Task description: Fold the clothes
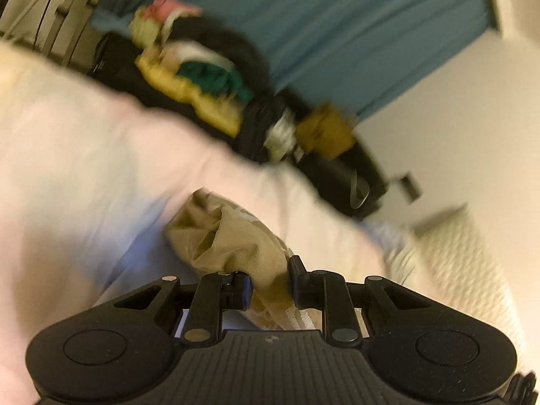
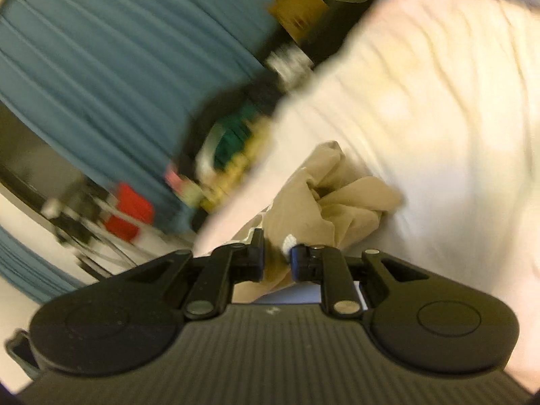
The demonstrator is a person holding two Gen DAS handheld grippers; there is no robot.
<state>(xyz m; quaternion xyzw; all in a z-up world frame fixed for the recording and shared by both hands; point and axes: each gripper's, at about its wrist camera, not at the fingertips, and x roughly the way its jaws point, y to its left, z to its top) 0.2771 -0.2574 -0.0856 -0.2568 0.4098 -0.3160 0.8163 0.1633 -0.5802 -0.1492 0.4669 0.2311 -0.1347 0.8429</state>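
A tan garment (image 1: 233,236) is bunched between the fingers of my left gripper (image 1: 270,281), which is shut on it above the pale bedsheet (image 1: 84,155). In the right wrist view the same tan garment (image 2: 330,195) is crumpled, and my right gripper (image 2: 277,258) is shut on it over the pale sheet (image 2: 438,118). Both views are blurred by motion. The rest of the garment is hidden in its folds.
A black suitcase or bag (image 1: 337,175) full of mixed clothes (image 1: 202,84) lies beyond the bed. A teal curtain (image 1: 354,17) hangs behind it. A white textured cover (image 1: 472,270) lies at the right. A red item (image 2: 130,212) sits by a rack.
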